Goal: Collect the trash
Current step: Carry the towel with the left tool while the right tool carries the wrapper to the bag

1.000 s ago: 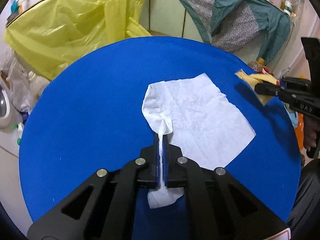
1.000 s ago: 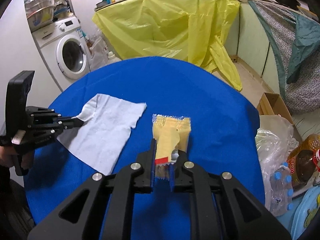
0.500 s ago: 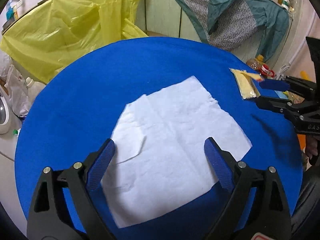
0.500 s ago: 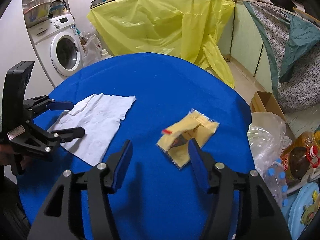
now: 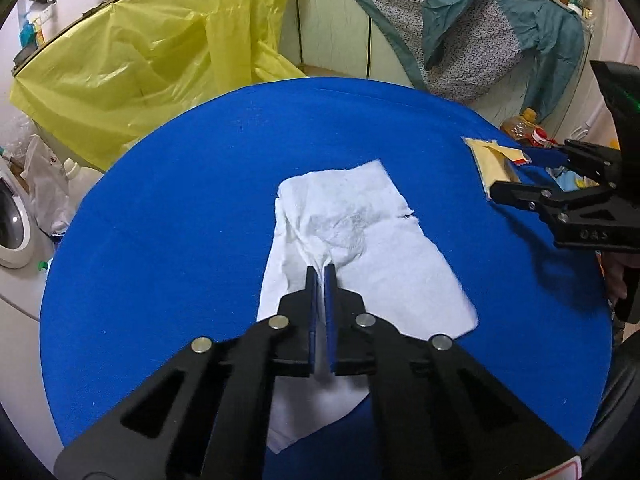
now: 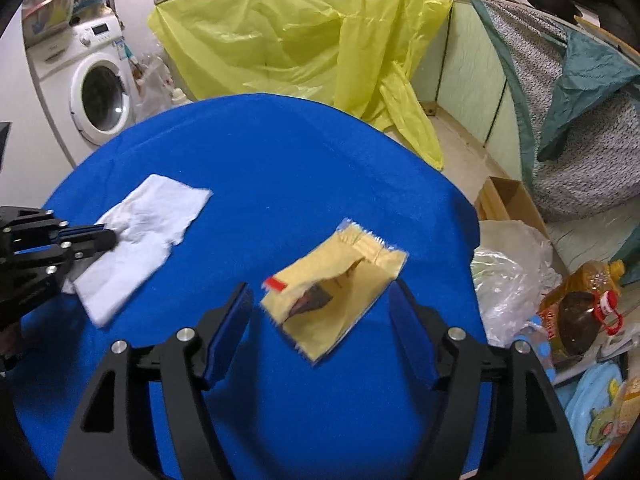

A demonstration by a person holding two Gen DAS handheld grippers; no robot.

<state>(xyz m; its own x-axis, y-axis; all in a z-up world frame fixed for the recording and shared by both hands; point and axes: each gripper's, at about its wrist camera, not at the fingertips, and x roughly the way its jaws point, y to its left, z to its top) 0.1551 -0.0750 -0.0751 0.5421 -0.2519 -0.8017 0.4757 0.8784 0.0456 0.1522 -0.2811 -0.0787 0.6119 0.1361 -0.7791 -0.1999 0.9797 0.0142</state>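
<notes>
Currently pinching a ridge of the white tissue (image 5: 360, 240) mid-table (image 5: 180, 220) with the left hand-held gripper (image 5: 320, 276); right hand-held gripper (image 6: 320, 320) is opening, straddling the yellow wrapper (image 6: 336, 280) without touching. Lifting tissue slowly, then I'm closing squarely across the wrapper.

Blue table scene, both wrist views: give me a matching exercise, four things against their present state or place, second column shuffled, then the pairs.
Things:
1. left tongs
2. right tongs
3. white tissue
4. yellow wrapper

States:
A. torn open, lying loose on the blue table
B. opening, jaws either side of the wrapper, not pressing it
C. bunched into a pinched ridge
D. shut on a fold of tissue

Pairs: 1-D, 2-B, 3-C, 4-A
</notes>
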